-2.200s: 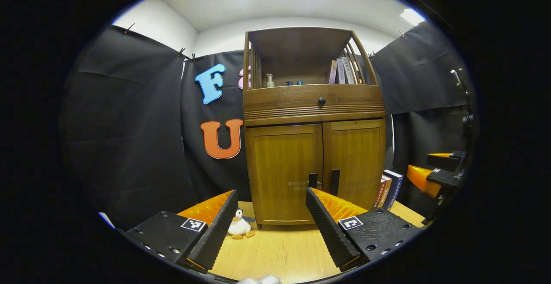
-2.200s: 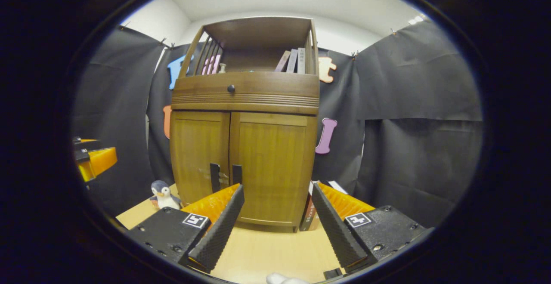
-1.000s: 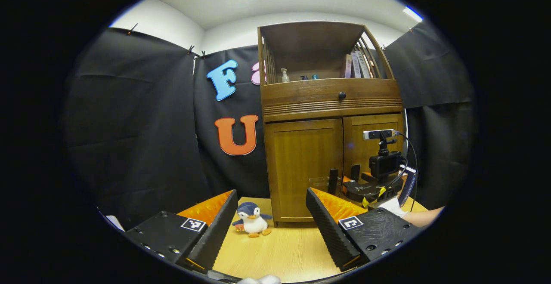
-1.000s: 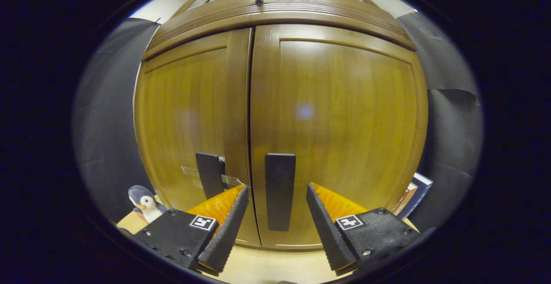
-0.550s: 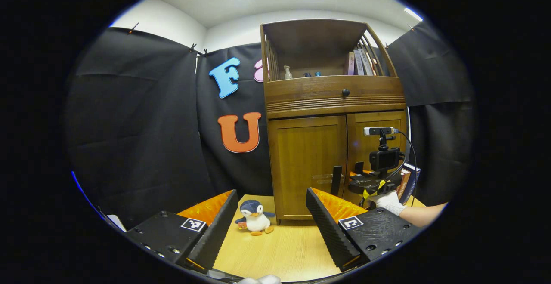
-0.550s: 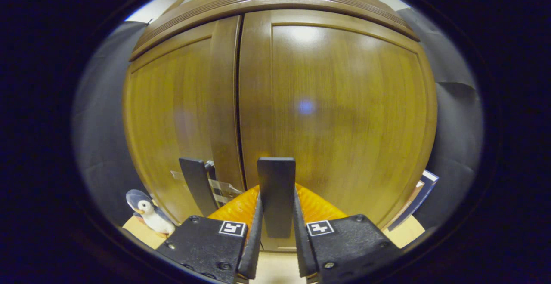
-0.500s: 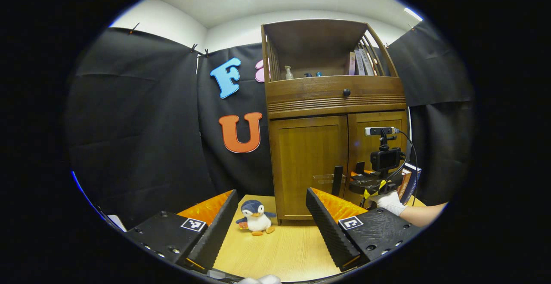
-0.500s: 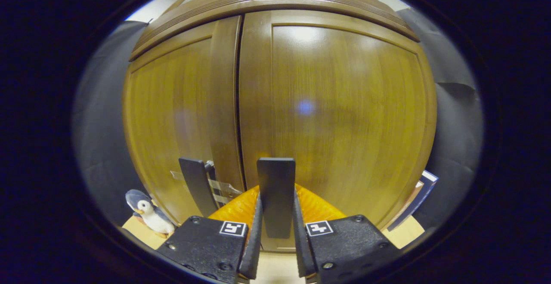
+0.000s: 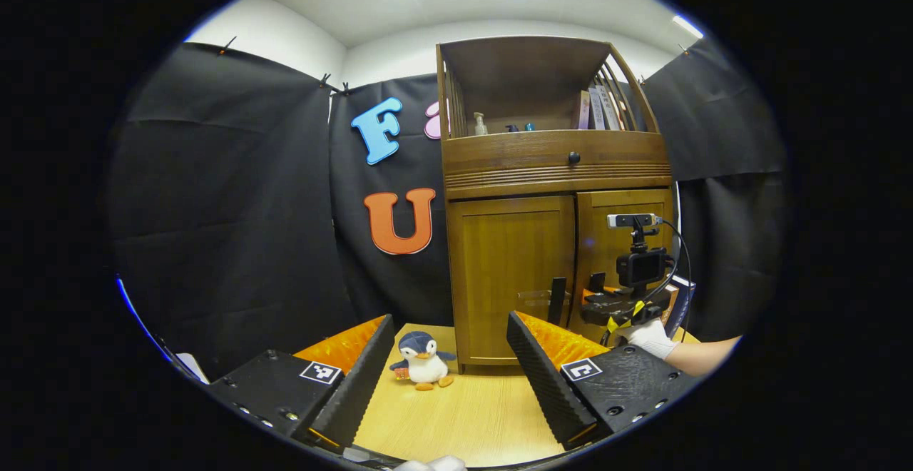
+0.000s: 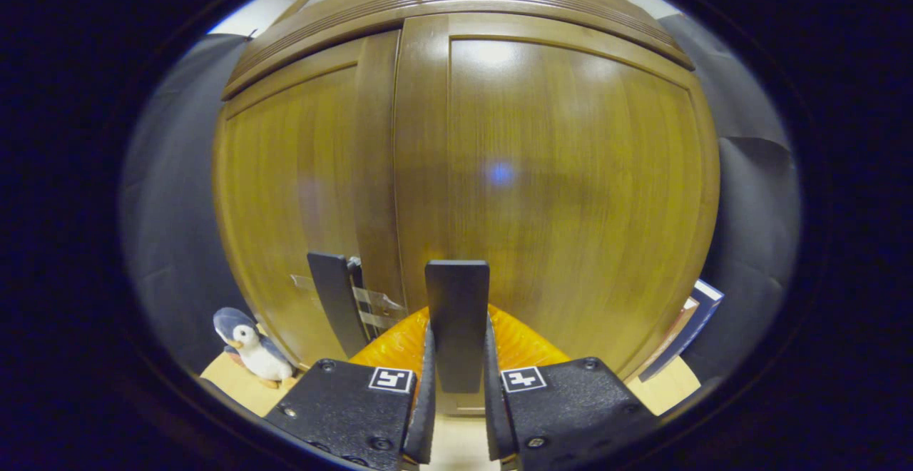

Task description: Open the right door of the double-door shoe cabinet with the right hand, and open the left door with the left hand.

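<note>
Shoe cabinet [image 9: 553, 242] stands at the back of the desk [image 9: 471, 414] against the booth wall, both doors shut or nearly so: in the right gripper view the centre seam looks closed, so neither door counts as opened yet. Right door [image 10: 563, 193] has its dark upright handle [image 10: 457, 325] clamped between the two fingers of the right gripper [image 10: 457, 385], jaws narrowed right onto it, w/ a gloved hand [image 9: 645, 335] behind it in the left gripper view. Judged stage: grasp made, pull still to come. Left door [image 9: 510, 271] and its handle [image 9: 556, 301] sit untouched; left gripper [image 9: 446, 357] hangs well back over the desk, jaws spread wide, holding nothing. Toy penguin [image 9: 424, 360] stands by the cabinet's left front corner; books [image 10: 685, 332] lean at its right side.
</note>
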Motion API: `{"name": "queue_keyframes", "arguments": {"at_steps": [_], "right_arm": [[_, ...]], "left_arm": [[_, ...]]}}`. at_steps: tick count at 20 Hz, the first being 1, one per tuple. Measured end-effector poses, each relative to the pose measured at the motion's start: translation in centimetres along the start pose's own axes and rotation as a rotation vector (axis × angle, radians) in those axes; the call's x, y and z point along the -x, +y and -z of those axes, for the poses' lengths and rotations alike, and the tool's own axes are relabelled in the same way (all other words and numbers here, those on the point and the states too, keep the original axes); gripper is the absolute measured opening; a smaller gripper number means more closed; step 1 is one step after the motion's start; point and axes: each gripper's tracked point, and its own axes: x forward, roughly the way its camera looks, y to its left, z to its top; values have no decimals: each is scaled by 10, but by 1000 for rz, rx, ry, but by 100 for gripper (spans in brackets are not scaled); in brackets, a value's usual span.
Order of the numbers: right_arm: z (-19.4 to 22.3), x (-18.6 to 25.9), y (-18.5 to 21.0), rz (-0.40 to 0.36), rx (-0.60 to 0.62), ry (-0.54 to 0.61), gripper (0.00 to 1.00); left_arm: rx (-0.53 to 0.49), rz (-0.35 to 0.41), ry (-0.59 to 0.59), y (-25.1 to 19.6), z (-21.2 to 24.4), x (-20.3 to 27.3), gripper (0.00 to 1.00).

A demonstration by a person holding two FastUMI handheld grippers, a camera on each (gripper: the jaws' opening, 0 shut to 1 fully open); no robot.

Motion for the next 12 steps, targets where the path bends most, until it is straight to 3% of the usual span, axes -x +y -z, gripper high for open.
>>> {"name": "queue_keyframes", "arguments": {"at_steps": [10,11,12], "right_arm": [[15,65,-14,-51,4,10,30],[17,72,-17,-56,4,12,30],[18,79,-20,-61,4,13,30]], "left_arm": [[6,-9,8,1,0,-1,96],[8,-8,8,0,1,-1,100],[9,-7,9,0,0,-1,96]]}}
